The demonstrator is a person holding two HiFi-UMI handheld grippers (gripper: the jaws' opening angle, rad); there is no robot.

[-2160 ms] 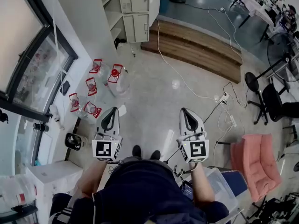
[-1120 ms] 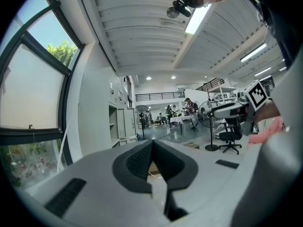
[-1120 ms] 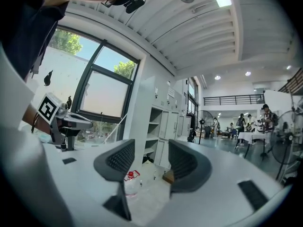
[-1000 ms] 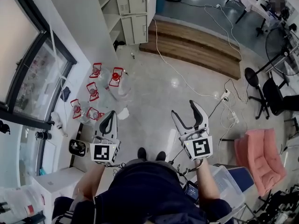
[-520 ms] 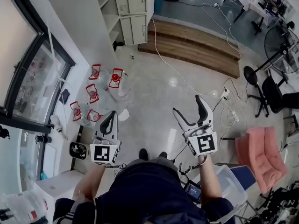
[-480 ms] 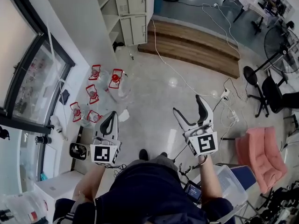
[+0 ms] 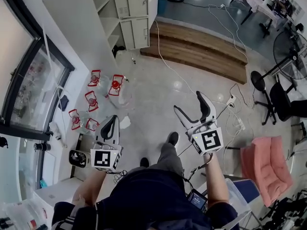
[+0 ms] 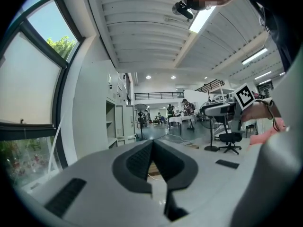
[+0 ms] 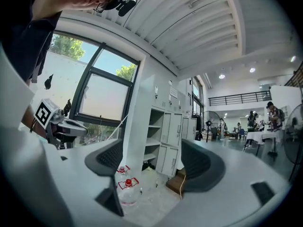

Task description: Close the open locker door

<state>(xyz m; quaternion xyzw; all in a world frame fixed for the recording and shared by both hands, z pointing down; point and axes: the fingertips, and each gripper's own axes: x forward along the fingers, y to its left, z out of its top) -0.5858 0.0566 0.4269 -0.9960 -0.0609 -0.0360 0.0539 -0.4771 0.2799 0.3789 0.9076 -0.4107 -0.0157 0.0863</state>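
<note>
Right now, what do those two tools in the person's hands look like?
The left gripper and right gripper are light grey, with dark ridged pads and a white cube bearing black square markers. The person wears a dark top.

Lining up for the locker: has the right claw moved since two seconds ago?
Yes. The right claw went forward, closer to the white floor power strip, and opened.

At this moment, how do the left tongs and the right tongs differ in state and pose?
The left tongs are shut, jaws together; the right tongs stand wide open. The left tongs are held back, pointing almost straight ahead; the right tongs reach further forward and are skewed leftward. Both are empty, and neither touches the lockers.
</note>
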